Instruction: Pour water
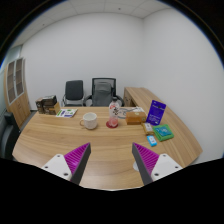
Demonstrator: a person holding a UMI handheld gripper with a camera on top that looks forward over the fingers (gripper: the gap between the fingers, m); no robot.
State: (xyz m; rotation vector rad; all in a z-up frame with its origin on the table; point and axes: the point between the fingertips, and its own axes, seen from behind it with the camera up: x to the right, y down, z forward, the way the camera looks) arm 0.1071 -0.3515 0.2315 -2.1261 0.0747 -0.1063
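Observation:
My gripper point(112, 160) is open and empty above the near part of a long wooden table point(70, 140), its two magenta pads wide apart. Well beyond the fingers, at the table's middle, stands a white cup point(90, 120) with a handle. To its right stands a small pinkish vessel point(113, 122) that I cannot make out clearly. Nothing lies between the fingers.
An orange box point(136, 117), a purple upright card point(157, 112), a teal packet point(163, 132) and a small blue item point(152, 141) sit to the right. Papers point(66, 113) and a brown box point(47, 104) lie far left. Two office chairs point(90, 93) stand behind the table.

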